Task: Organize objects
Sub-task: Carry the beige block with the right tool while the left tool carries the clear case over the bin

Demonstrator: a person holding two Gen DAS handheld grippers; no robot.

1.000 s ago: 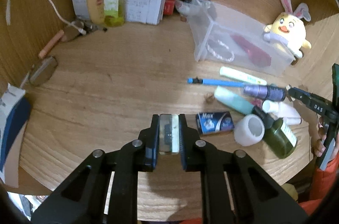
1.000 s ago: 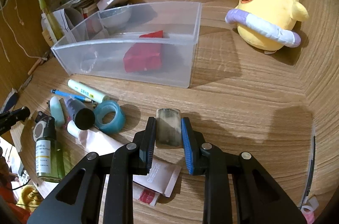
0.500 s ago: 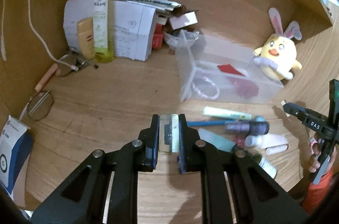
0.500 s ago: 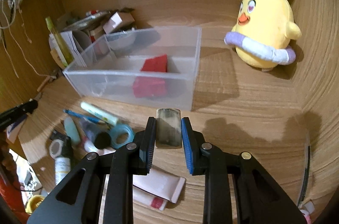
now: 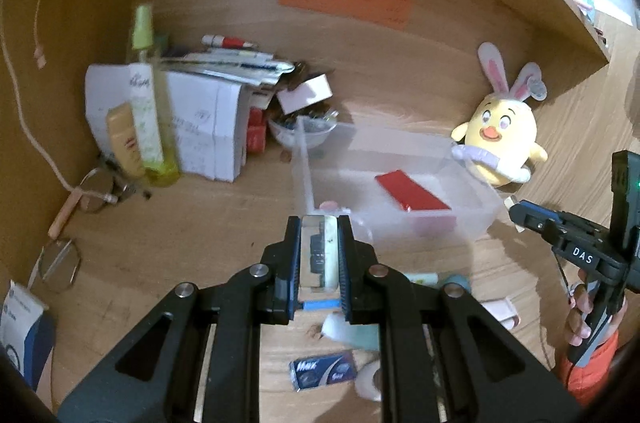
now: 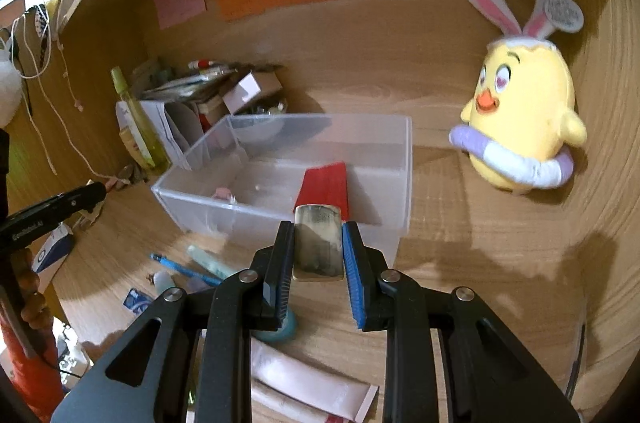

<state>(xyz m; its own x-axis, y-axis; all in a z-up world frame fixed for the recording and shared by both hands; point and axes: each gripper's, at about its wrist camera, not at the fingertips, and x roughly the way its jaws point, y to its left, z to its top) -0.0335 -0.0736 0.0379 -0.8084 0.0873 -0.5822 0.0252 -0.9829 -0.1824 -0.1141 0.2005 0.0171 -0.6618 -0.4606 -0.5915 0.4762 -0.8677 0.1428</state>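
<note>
Both tongs, left (image 5: 319, 260) and right (image 6: 318, 250), each pinch a small clear rectangular block.

Each fisheye rides on its own gripper, looking forward and downward along the fingers. Both face the wooden back wall, sharing the clear bin (image 5: 472, 223) (image 6: 280, 207) and chick plush (image 5: 500, 139) (image 6: 524, 127).

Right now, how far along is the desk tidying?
Done: a red packet lies in the clear bin. In hand: the left gripper is shut on a small clear piece, the right gripper on a small grey block. Left: the blue pen, blue box and white tubes lie loose before the bin.
</note>
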